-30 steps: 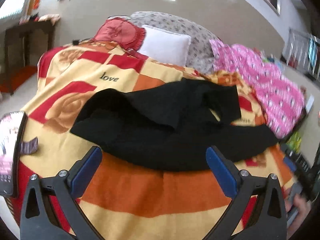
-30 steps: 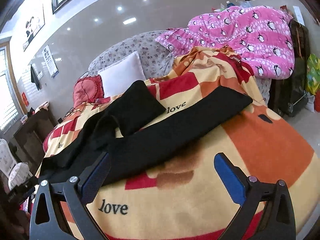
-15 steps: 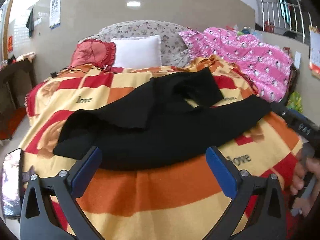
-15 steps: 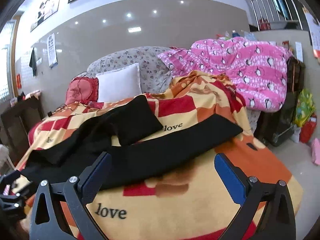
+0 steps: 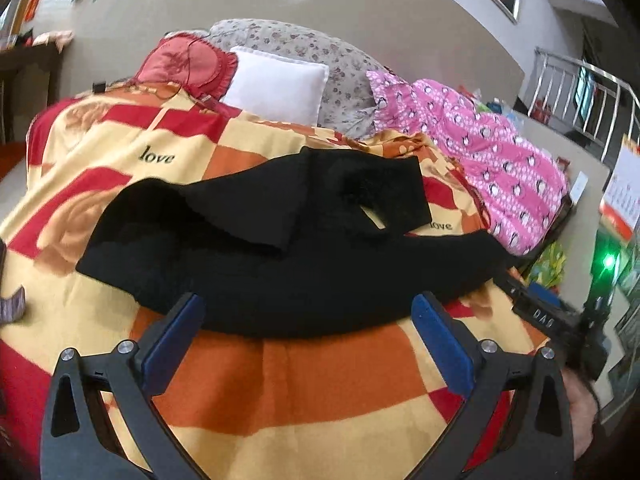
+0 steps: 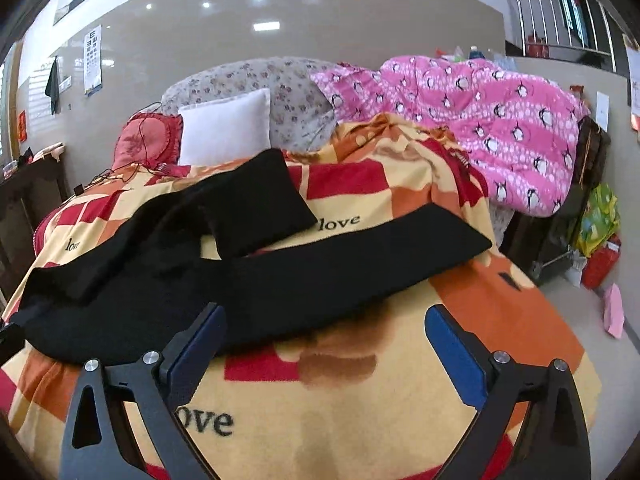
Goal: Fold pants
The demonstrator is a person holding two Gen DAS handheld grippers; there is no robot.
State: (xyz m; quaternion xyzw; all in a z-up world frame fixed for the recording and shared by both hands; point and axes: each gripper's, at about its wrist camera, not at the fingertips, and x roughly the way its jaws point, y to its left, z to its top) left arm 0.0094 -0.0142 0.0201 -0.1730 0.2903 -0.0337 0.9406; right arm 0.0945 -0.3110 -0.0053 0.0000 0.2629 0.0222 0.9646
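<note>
- Black pants [image 5: 320, 264] sprawl crumpled across the blanket [image 5: 300, 380] on the bed, one leg flopped back.
- Left gripper [image 5: 308, 320] spread, empty; right gripper [image 6: 324, 332] likewise.
- Soft, limp, light cloth, likely to sag: pinch waistband and cuff edges.

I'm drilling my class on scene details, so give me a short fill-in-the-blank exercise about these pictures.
1. The pants are ____ in color.
2. They lie on a blanket printed with the word ____.
3. The quilt with penguins is ____.
4. Both the left hand-held gripper and the right hand-held gripper are ____, holding nothing.

Missing words: black; love; pink; open
</note>
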